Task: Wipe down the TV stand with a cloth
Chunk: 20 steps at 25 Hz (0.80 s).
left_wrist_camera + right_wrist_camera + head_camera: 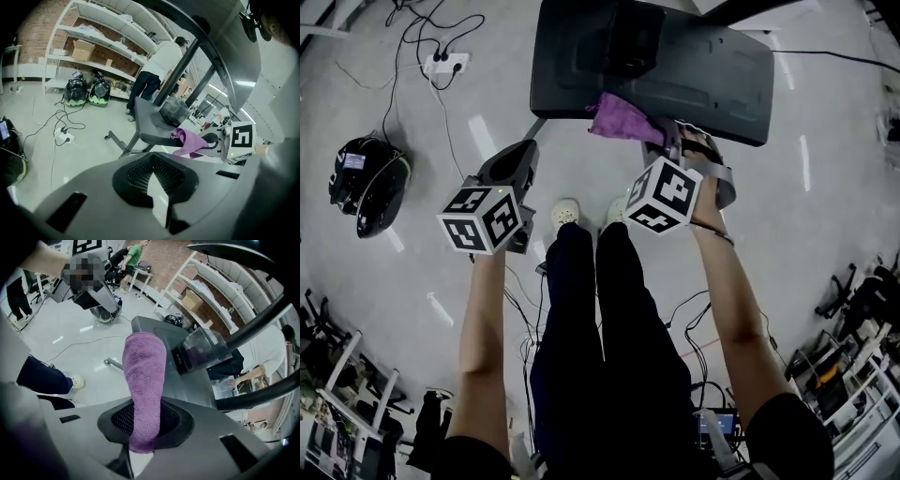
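The TV stand's dark grey shelf point(712, 66) lies just ahead of my feet; it also shows in the left gripper view point(150, 122) and the right gripper view point(173, 341). A purple cloth point(623, 122) rests on its near edge, and my right gripper point(670, 142) is shut on it. In the right gripper view the cloth point(145, 380) rises folded from between the jaws of the right gripper point(143, 427) and touches the shelf's corner. My left gripper point(520, 157) hovers left of the shelf, shut and holding nothing. Seen from the left gripper point(152, 164), the cloth point(187, 143) drapes over the shelf edge.
A black box point(628, 37) sits on the shelf near the stand's dark posts. A white power strip point(445, 64) with cables and a black helmet-like object point(366, 183) lie on the floor at left. Storage shelves point(93, 47) and a standing person point(159, 65) are beyond the stand.
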{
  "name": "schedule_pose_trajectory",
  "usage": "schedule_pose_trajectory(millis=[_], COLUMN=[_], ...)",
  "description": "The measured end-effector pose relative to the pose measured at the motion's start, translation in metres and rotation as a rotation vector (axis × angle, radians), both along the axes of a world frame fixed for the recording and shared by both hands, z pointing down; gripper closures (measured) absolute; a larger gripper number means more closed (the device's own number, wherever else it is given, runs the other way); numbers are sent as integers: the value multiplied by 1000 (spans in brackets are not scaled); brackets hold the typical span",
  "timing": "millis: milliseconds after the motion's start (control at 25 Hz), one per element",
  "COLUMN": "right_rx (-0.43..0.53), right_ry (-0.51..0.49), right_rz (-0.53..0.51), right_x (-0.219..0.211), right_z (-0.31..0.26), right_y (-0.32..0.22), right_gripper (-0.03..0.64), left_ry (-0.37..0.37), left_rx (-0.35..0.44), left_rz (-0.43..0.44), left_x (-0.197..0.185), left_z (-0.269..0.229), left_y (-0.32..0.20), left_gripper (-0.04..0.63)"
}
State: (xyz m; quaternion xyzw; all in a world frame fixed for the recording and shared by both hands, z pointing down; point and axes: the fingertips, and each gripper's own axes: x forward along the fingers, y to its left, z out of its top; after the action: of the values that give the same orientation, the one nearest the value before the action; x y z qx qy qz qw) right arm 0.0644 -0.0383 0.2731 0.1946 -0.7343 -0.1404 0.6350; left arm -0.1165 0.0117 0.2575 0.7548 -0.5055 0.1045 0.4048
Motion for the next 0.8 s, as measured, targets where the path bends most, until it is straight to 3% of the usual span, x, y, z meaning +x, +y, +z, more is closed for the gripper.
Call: schedule_pose_trajectory(millis=[800], right_rx=[25], right_ry=[39], right_rz=[272], right_x=[203], right_z=[14], right_y=[-14], right_gripper=[528], left_ry=[-1], left_rx=[-19], left_rz=[166], left_x=[149], left_z=[8], left_y=[-23], left_gripper=[588])
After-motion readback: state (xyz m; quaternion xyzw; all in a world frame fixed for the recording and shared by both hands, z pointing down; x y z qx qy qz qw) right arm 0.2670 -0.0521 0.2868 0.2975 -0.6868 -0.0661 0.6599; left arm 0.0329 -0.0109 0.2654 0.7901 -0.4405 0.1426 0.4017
